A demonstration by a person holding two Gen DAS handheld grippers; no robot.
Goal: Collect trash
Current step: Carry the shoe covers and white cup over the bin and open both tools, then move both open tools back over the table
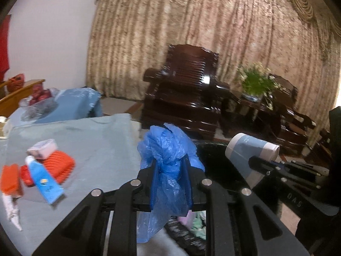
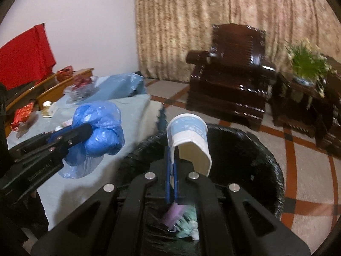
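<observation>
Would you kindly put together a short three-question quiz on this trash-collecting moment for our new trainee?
1. True or false: the left hand-held gripper is shut on the blue plastic bag.
2. Multiple choice: the paper cup is gripped by
A) its rim wall, over the black-lined bin
B) its base, over the table
C) nothing, it stands on the floor
3. Fill in: trash already lies inside the ____.

Key
1. True; the right wrist view shows the fingers clamped on it.
2. A; the right hand-held gripper pinches the cup wall, the cup tilted above the bin.
3. bin; purple and pale green scraps show at its bottom.
</observation>
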